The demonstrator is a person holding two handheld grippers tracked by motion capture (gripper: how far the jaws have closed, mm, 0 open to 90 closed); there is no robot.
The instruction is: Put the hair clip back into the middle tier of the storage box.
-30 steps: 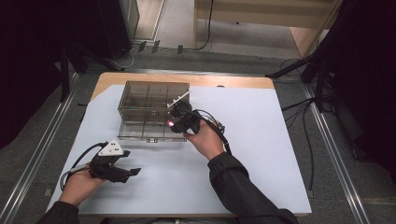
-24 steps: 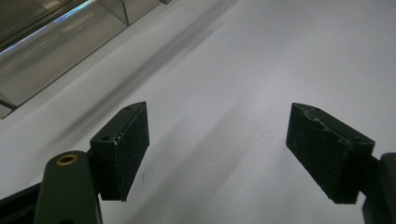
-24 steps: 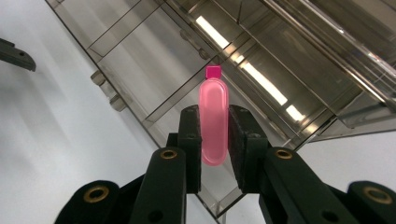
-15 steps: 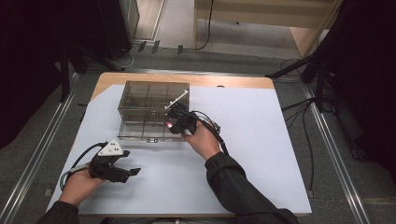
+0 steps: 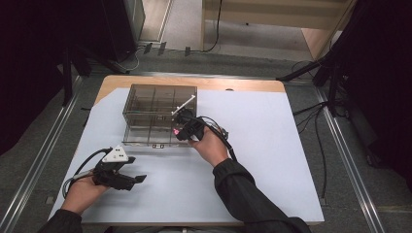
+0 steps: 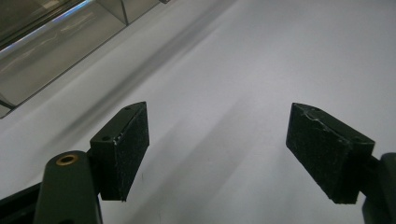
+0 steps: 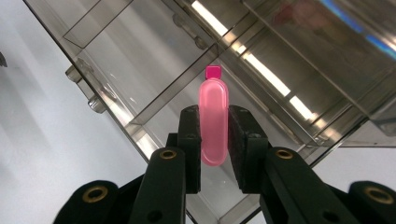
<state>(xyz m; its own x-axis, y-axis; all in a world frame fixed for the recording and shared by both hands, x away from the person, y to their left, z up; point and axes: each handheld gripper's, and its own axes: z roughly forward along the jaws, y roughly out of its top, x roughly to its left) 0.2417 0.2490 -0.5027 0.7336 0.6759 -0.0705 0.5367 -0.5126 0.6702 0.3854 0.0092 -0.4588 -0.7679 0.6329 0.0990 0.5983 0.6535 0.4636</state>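
Note:
A clear smoky plastic organiser box (image 5: 145,104) with several compartments stands on the white table sheet, also seen as the box (image 7: 140,74) in the right gripper view. My right gripper (image 5: 180,127) hovers over the box's near right compartments. It is shut on a small pink capsule-shaped piece (image 7: 213,122) with a darker magenta tip, which shows as a pink spot (image 5: 176,131) from above. My left gripper (image 5: 133,180) rests low at the near left of the sheet, jaws wide open with nothing between its pads (image 6: 123,151).
A white stick-like piece (image 5: 183,105) rises from the box beside my right gripper. The box corner (image 6: 56,42) lies up and left of my left gripper. The white sheet (image 5: 272,145) covers the table; metal rails (image 5: 345,160) run along both sides.
My right gripper has shifted slightly left and nearer over the box with the pink piece still in it. The left gripper has stayed put.

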